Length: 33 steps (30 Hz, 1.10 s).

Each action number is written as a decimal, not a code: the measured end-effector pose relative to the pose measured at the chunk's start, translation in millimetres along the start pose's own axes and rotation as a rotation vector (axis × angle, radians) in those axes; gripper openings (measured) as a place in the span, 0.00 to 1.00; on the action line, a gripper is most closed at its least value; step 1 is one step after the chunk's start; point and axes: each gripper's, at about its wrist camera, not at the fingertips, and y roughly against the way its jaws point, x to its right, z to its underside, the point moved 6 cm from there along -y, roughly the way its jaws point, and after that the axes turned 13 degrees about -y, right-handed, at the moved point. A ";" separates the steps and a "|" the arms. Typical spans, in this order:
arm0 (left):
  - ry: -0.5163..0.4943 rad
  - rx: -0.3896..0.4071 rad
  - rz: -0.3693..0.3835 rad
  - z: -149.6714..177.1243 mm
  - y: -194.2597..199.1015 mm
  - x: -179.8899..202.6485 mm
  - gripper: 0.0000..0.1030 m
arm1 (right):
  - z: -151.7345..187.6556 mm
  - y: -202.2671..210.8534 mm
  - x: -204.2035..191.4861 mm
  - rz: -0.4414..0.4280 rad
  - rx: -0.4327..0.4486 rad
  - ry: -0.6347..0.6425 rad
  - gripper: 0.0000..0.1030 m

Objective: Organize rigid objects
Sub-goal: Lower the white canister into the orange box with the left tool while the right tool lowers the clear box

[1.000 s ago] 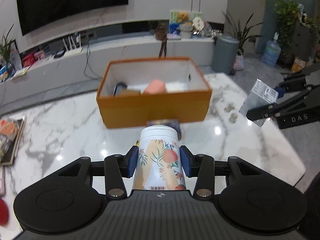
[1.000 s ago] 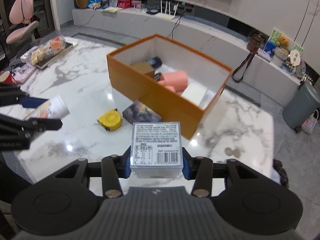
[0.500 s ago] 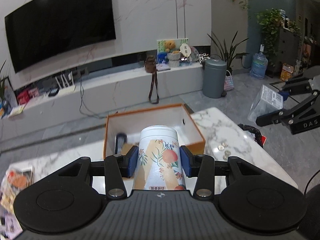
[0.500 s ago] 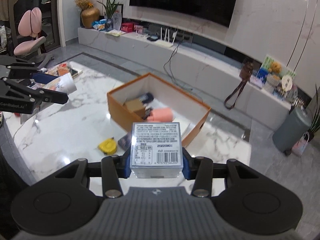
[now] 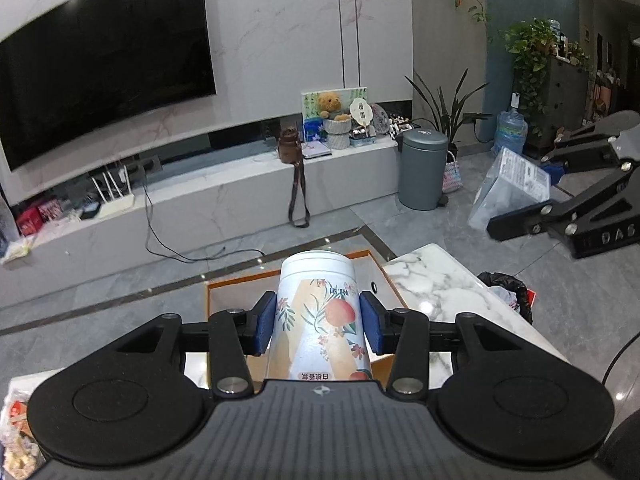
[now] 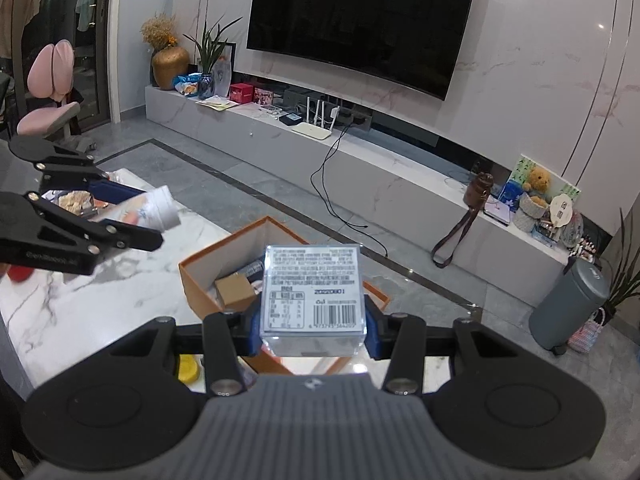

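Your marble table (image 6: pixel 80 304) carries the orange box (image 6: pixel 200 280), open-topped, sitting at twelve o'clock just beyond your right gripper (image 6: pixel 312 326). Inside it you can see a small brown carton (image 6: pixel 234 290) and a dark packet (image 6: pixel 252 269) beside it; the rest is hidden. Your left gripper (image 5: pixel 318 322) is clamped on the floral cup (image 5: pixel 320 312), blue pads pressed to both its sides, held above the box's near edge. Your right gripper is closed narrow on the clear labelled cube (image 6: pixel 314 292), barcode facing you, pads touching both faces. A yellow tape measure (image 6: pixel 188 368) lies on the table at eight o'clock of the cube.
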 end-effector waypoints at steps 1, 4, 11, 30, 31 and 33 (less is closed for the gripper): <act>0.007 -0.007 0.010 0.6 -6.1 -2.8 0.49 | -2.0 -6.8 0.1 -0.002 -0.005 -0.003 0.45; 0.022 -0.038 0.030 3.5 -28.7 -9.5 0.49 | -6.0 -27.3 0.7 -0.002 -0.019 -0.012 0.45; 0.054 -0.114 0.062 19.5 -77.5 -25.6 0.49 | -6.8 -84.4 9.6 0.004 -0.071 -0.066 0.45; 0.077 -0.311 0.088 48.9 -189.0 -48.9 0.49 | 17.4 -224.2 13.3 0.042 -0.248 -0.114 0.45; 0.077 -0.320 0.088 50.5 -193.3 -49.6 0.49 | 19.3 -229.8 13.5 0.044 -0.256 -0.115 0.45; 0.071 -0.341 0.085 54.1 -203.2 -50.8 0.49 | 23.0 -242.0 13.8 0.052 -0.275 -0.112 0.45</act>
